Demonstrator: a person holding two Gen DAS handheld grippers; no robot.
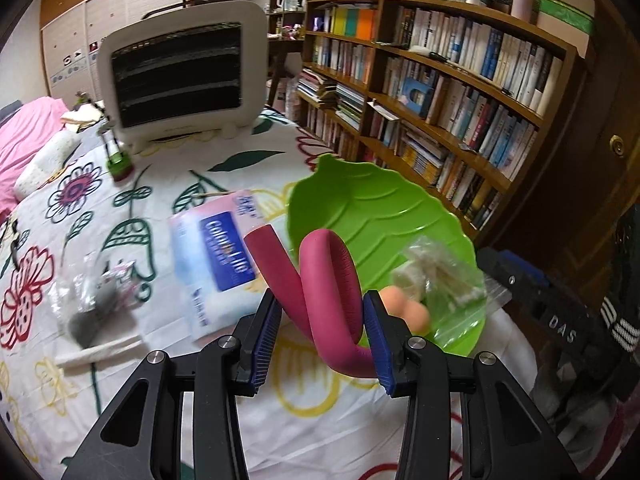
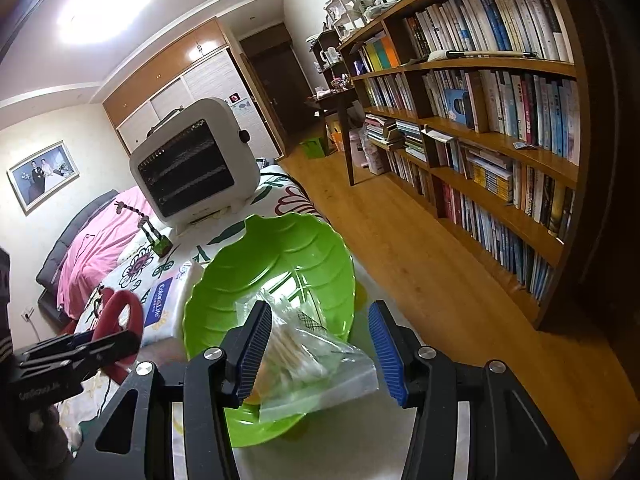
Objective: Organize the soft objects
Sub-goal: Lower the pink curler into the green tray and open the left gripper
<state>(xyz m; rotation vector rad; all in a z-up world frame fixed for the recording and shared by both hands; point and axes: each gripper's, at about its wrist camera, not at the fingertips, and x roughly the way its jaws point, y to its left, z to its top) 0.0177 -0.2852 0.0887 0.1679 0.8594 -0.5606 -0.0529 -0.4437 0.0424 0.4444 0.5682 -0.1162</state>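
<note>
A green leaf-shaped tray lies on the flowered bedspread; it also shows in the right wrist view. In it lie a clear bag of cotton swabs and a peach-coloured sponge. My left gripper is shut on a bent magenta foam roller, held at the tray's near rim. My right gripper is open, its fingers either side of the swab bag. The left gripper with the roller shows at the left of the right wrist view.
A tissue pack lies left of the tray, a small clear bag with a grey item further left. A white heater stands at the far end of the bed. A bookshelf runs along the right.
</note>
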